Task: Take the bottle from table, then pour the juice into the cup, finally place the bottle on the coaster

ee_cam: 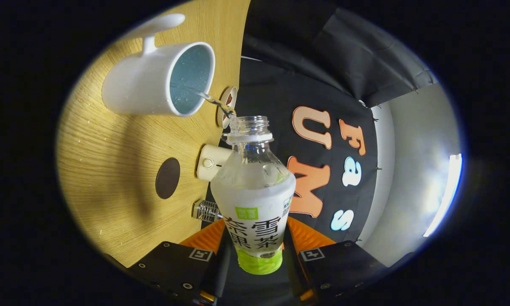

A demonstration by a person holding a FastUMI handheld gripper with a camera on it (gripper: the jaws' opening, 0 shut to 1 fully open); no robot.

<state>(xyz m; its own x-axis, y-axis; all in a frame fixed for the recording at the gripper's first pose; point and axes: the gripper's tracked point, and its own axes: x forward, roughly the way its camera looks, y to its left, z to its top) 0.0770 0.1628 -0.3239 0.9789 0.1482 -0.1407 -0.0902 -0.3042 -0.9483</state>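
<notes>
My gripper point(255, 250) is shut on a clear plastic bottle point(255, 191) with a white and green label, held between both fingers and rolled over toward the table. Its cap is off. A thin stream of liquid point(214, 101) runs from the bottle's open neck point(249, 126) into the white mug point(157, 83), whose inside looks bluish. The mug stands on the wooden table point(110, 170) beyond the fingers, its handle pointing away from the bottle. A dark round coaster point(167, 178) lies on the table between the mug and my fingers, off to the side of the bottle.
A small cream-coloured device point(210, 162) stands near the table's edge behind the bottle. A ribbed clear object point(206, 211) lies closer to my fingers. A small round item point(228, 102) sits near the table's edge behind the stream. Black cloth hangs beyond the table.
</notes>
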